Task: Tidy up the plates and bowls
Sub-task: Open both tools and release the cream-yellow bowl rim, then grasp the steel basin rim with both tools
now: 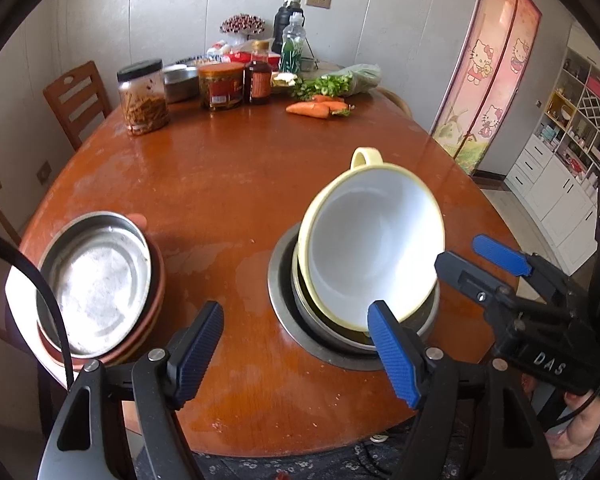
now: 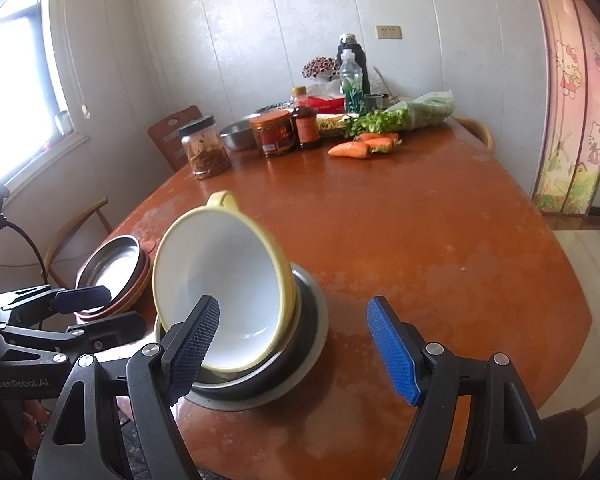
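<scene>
Looking along our left gripper [image 1: 296, 344], we see its fingers spread with nothing between them, a yellow-rimmed bowl [image 1: 374, 248] leaning tilted in steel bowls [image 1: 300, 320] on the table [image 1: 240, 184]; plates [image 1: 96, 280] sit stacked at left. From our right gripper [image 2: 292, 344], fingers likewise spread (gripping nothing), the bowl lies front-left.
</scene>
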`<action>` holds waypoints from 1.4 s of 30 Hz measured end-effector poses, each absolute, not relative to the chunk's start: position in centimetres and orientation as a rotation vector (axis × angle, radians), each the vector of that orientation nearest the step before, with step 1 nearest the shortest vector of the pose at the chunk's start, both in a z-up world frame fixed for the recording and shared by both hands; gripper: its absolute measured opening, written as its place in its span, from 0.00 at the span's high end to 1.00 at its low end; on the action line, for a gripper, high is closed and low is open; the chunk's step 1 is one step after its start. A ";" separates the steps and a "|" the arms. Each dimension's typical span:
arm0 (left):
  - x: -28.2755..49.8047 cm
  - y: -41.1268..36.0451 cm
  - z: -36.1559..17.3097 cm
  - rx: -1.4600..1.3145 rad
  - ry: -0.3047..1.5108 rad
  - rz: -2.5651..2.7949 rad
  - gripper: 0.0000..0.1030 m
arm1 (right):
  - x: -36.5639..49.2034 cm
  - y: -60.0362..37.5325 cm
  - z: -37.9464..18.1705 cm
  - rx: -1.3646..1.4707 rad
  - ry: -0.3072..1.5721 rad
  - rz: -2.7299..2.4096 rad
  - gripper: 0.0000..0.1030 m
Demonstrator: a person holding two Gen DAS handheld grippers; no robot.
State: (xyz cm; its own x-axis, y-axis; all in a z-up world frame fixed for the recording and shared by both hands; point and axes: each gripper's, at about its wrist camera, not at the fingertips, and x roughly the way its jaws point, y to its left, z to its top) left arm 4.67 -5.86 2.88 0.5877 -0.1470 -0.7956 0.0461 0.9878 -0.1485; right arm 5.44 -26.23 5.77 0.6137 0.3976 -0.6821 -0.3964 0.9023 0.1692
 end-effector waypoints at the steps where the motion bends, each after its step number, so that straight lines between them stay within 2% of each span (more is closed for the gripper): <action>1: 4.8 -5.9 2.6 -0.123 0.946 -0.121 0.28 | 5.4 -26.0 5.6 0.002 0.790 0.464 0.25; 14: 7.1 -6.1 -0.5 -0.182 1.047 -0.159 0.27 | 7.3 -26.6 2.9 0.066 0.888 0.467 0.25; 17: 7.7 -5.9 -1.2 -0.216 1.060 -0.167 0.22 | 7.8 -26.6 1.9 0.075 0.919 0.477 0.25; 25: 8.9 -5.5 -2.6 -0.285 1.077 -0.187 0.21 | 8.9 -26.3 0.0 0.101 0.972 0.512 0.24; 27: 9.2 -5.3 -3.0 -0.315 1.089 -0.192 0.21 | 9.1 -26.3 -0.2 0.114 0.978 0.528 0.29; 28: 9.3 -5.2 -3.3 -0.334 1.097 -0.196 0.21 | 9.3 -26.2 -0.3 0.124 0.979 0.548 0.36; 30: 9.7 -5.0 -3.7 -0.374 1.113 -0.208 0.25 | 9.3 -25.7 -0.3 0.118 0.978 0.576 0.47; 31: 9.9 -5.0 -3.9 -0.383 1.114 -0.220 0.31 | 9.3 -25.3 -0.3 0.104 0.969 0.575 0.50; 34: 9.9 -5.8 -3.3 -0.329 1.093 -0.211 0.46 | 9.2 -25.1 -0.2 0.081 0.959 0.571 0.54; 42: 9.9 -5.9 -2.9 -0.323 1.094 -0.185 0.46 | 9.4 -24.8 -0.1 0.062 0.975 0.547 0.55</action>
